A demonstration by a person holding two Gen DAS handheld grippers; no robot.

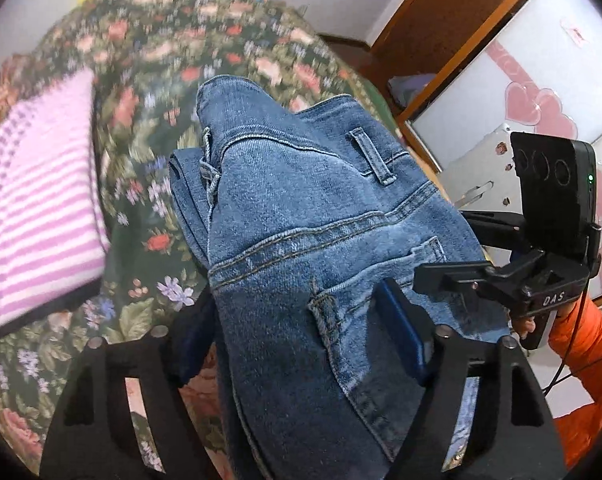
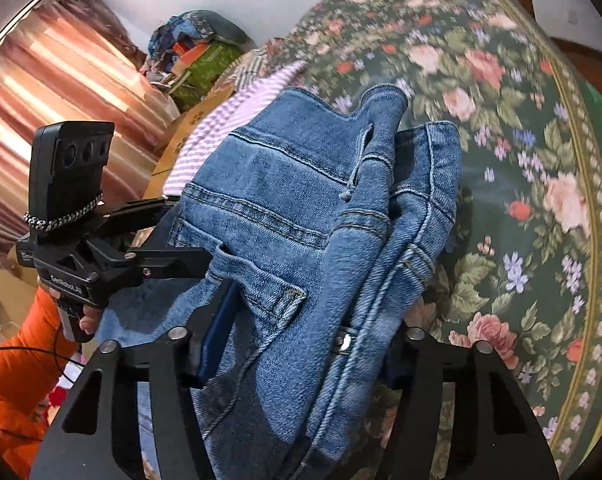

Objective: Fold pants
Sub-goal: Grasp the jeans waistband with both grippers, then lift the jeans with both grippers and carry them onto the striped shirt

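Bunched pants (image 1: 301, 216) hang between the left hand-held gripper (image 1: 297, 344) and right hand-held gripper (image 2: 301, 344), above a bedspread (image 2: 521, 160); a striped towel (image 1: 33, 208) lies to their left.

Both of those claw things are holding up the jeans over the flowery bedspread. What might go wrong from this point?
1. The jeans hang bunched and doubled between the left gripper and the right gripper, so lowered like this they would likely land creased, not flat.
2. Each grip catches only part of the thick denim; a layer might slip out.
3. The pink striped cloth lies close on the floral bedspread; the jeans may land overlapping it.
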